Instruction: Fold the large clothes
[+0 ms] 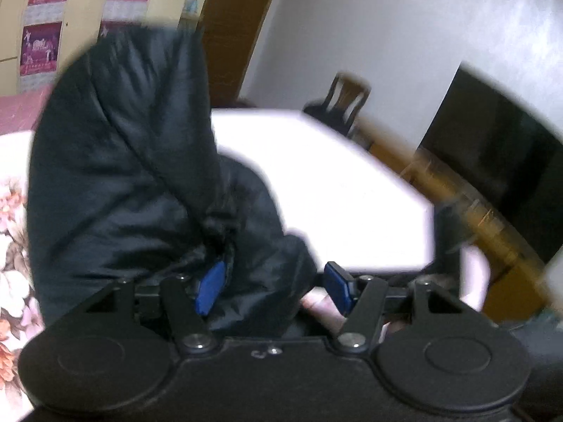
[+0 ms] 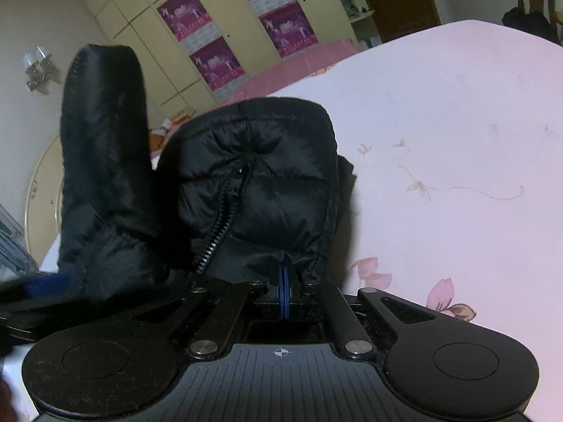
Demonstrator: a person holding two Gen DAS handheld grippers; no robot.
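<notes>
A black padded jacket hangs in front of my left gripper. The left gripper's blue pads stand wide apart, and the fabric lies against the left pad only. In the right wrist view the same jacket shows its zip and quilted panels. My right gripper is shut, with its blue pads pinching the jacket's lower edge. A sleeve or fold stands up on the left. The jacket is lifted over the bed.
The bed has a pale pink floral sheet. A wardrobe with purple posters stands behind. A chair, a wooden floor and a dark screen lie to the right. A finger shows between the left gripper's pads.
</notes>
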